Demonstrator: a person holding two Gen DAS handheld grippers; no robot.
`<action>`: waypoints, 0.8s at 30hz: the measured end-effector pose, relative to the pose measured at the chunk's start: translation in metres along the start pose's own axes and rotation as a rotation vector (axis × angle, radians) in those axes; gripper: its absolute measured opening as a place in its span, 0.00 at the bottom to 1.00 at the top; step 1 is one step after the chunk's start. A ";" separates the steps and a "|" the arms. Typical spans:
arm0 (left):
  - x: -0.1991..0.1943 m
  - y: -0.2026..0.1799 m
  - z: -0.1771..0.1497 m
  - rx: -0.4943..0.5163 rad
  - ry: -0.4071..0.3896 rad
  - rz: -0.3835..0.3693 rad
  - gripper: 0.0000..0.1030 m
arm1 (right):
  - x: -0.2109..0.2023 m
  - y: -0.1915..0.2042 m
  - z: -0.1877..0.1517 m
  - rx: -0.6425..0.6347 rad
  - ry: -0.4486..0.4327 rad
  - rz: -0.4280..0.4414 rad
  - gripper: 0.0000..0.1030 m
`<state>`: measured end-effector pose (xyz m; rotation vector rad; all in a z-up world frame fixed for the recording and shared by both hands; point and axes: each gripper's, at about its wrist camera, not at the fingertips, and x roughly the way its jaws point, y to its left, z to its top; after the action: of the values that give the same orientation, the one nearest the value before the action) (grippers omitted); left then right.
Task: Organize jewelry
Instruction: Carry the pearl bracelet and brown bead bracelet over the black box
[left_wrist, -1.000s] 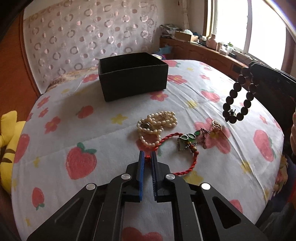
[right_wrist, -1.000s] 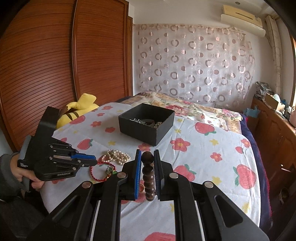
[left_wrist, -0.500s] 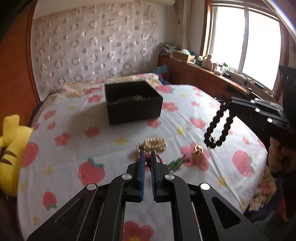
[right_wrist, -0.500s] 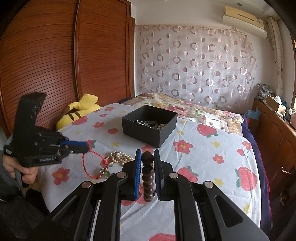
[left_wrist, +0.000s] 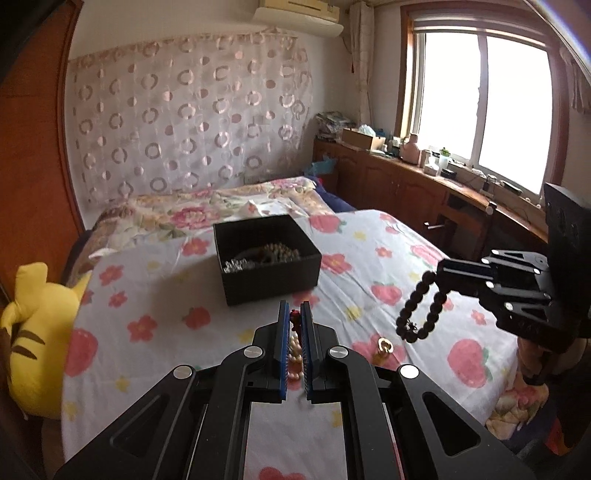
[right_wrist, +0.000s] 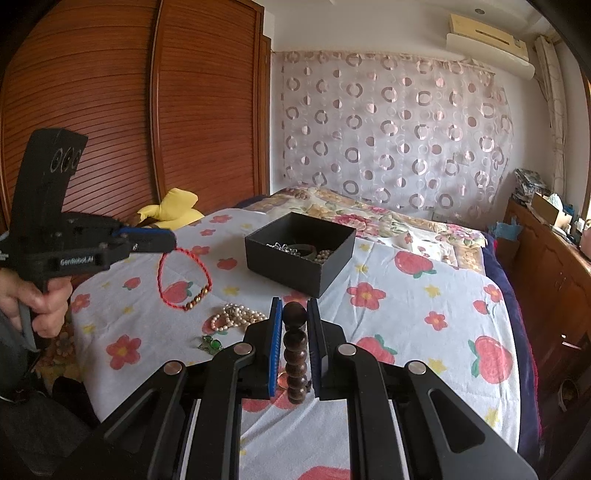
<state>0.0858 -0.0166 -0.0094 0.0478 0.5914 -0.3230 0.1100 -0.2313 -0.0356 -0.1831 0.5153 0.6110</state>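
Note:
My left gripper (left_wrist: 294, 314) is shut on a red cord bracelet (right_wrist: 184, 280) with gold beads; the bracelet hangs clear above the bed in the right wrist view. My right gripper (right_wrist: 294, 314) is shut on a dark wooden bead bracelet (right_wrist: 295, 354), which dangles from it in the left wrist view (left_wrist: 421, 310). An open black box (left_wrist: 266, 254) with jewelry inside sits on the bed ahead of both grippers, also in the right wrist view (right_wrist: 301, 254). A pearl necklace (right_wrist: 236, 317), a green pendant piece (right_wrist: 211, 345) and a gold ring (left_wrist: 384, 347) lie on the sheet.
The bed has a white sheet (left_wrist: 155, 295) with strawberry and flower prints. A yellow plush toy (left_wrist: 33, 332) lies at the left edge. A wooden wardrobe (right_wrist: 129, 129) stands to the left, a wooden cabinet (left_wrist: 424, 195) under the window to the right.
My left gripper has risen, lifting the red cord bracelet off the sheet so it hangs free. Both grippers have lifted and tilted up; the bead bracelet stays held.

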 end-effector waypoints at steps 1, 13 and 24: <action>0.001 0.001 0.003 0.001 -0.003 0.003 0.05 | 0.000 0.000 0.002 -0.002 -0.003 0.001 0.14; 0.019 0.009 0.031 0.019 -0.020 0.044 0.05 | 0.000 0.002 0.039 -0.050 -0.041 -0.013 0.14; 0.042 0.020 0.059 0.036 -0.015 0.086 0.05 | 0.029 -0.005 0.097 -0.071 -0.084 -0.025 0.14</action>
<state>0.1565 -0.0176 0.0153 0.1049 0.5673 -0.2505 0.1724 -0.1910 0.0329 -0.2302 0.4099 0.6108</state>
